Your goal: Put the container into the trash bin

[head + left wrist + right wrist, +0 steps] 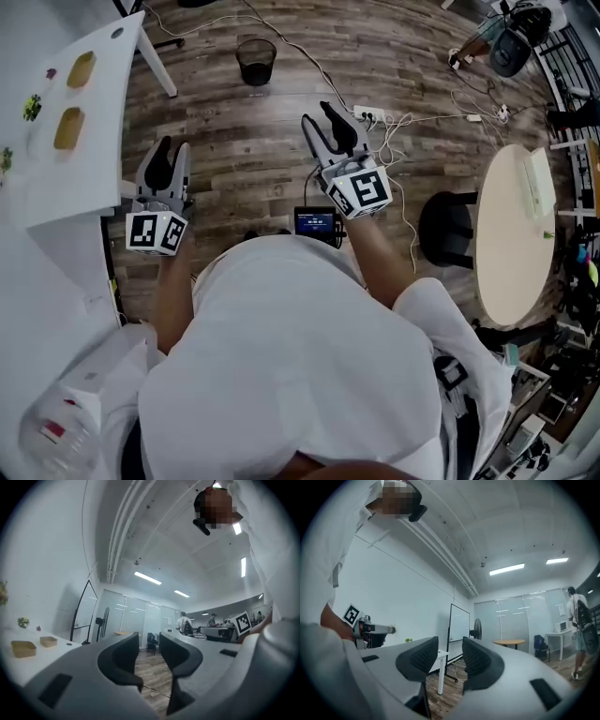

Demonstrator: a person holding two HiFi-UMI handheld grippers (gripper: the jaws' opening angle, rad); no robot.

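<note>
Grippers level, empty: left gripper (172, 153), right gripper (317, 115)

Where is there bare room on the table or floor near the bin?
Bare: white table's near half, below the two containers; wood floor between table leg and trash bin. Crowded: cables and power strip right of the bin.

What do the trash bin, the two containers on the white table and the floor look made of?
The trash bin looks like dark mesh, perhaps metal wire: its wall is see-through. The containers are matte tan, likely pressed paper or cardboard; too small to be sure. The floor is wood-look planks with grain and seams.
</note>
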